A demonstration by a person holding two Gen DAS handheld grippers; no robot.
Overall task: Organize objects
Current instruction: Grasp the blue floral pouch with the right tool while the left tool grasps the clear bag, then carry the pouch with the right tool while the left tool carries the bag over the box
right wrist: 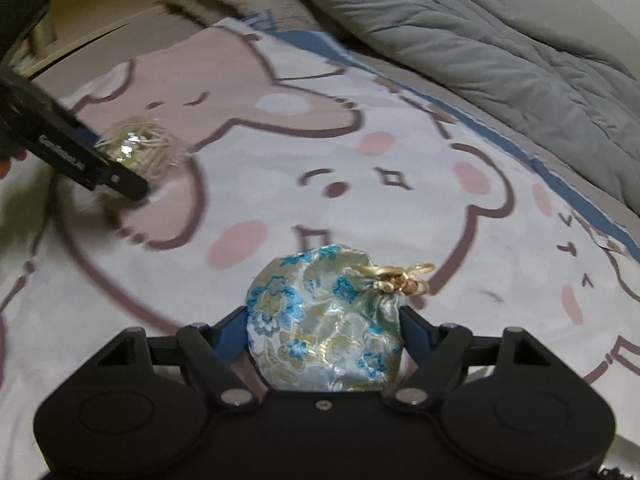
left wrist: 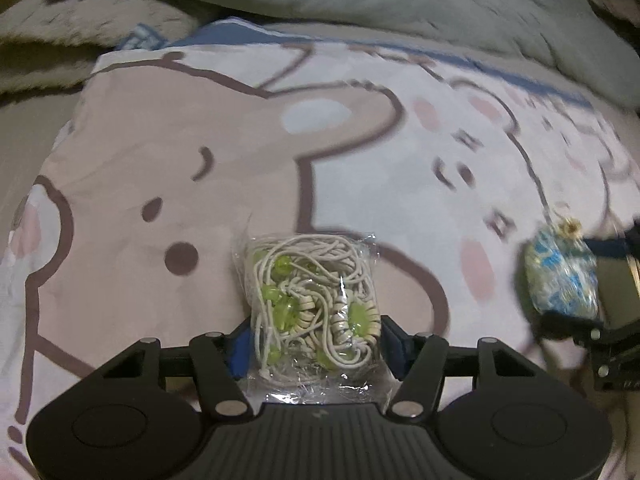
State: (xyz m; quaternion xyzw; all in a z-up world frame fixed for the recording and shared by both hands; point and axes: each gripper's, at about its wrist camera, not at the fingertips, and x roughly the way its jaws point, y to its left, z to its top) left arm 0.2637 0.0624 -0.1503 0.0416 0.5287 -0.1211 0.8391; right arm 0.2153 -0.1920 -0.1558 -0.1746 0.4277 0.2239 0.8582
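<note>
A clear plastic packet of white cord and green beads sits low in the frame's centre between the left gripper's jaws, which press its sides. In the right wrist view, a blue-flowered brocade drawstring pouch is likewise clamped by the right gripper. Both lie on a cartoon-bear bedsheet; a grey quilt is bunched across the upper right.

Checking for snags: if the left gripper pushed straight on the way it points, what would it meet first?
Probably only the cartoon sheet. The left gripper already has the cord bag between its fingers, and nothing else shows ahead, though depth is unclear.
</note>
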